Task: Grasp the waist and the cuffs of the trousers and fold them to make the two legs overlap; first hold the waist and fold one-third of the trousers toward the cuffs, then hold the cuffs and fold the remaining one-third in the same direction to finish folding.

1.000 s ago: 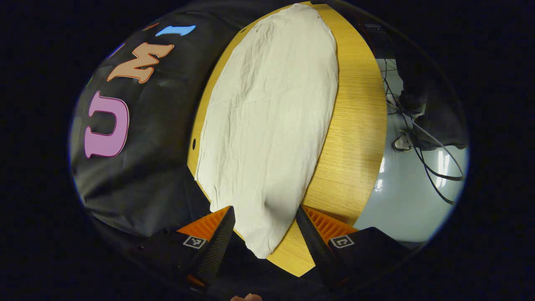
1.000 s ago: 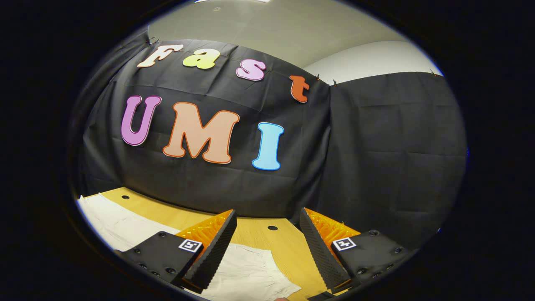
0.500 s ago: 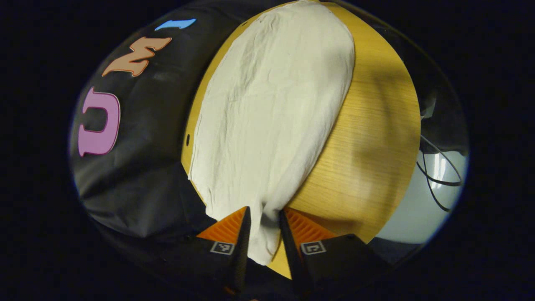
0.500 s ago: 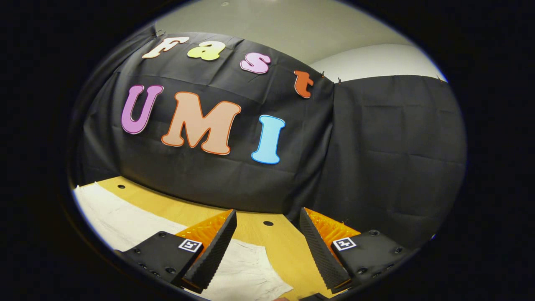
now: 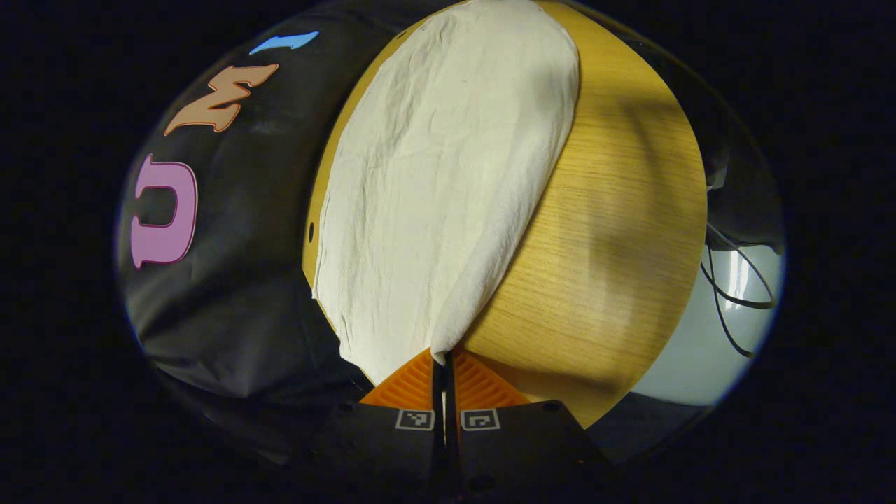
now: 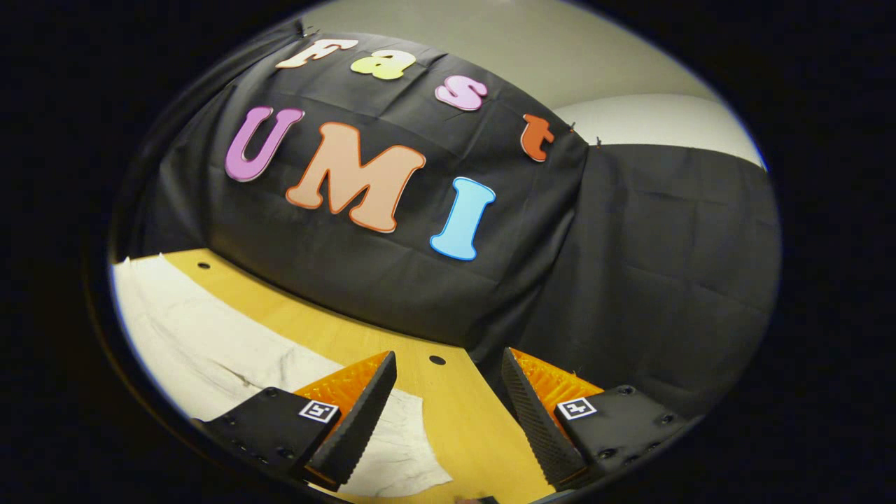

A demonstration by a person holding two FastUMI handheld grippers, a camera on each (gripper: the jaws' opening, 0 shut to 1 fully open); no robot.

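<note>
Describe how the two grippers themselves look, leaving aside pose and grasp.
Each gripper has two wedge-shaped fingers with ribbed backs on black blocky bodies. The left gripper and the right gripper each carry two small square black-and-white markers. Screw heads dot the right one's body.

The trousers run past the top edge, and their pinched hem hides between the left claw fingers.

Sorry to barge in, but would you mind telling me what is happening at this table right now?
A person is folding pale trousers spread on a wooden table with two handheld grippers. The left gripper has its jaws shut on the edge of the trousers at one end, the cloth pulled up into a ridge there. The right gripper hangs open above the other end of the trousers, gripping nothing. No fold shows yet.
</note>
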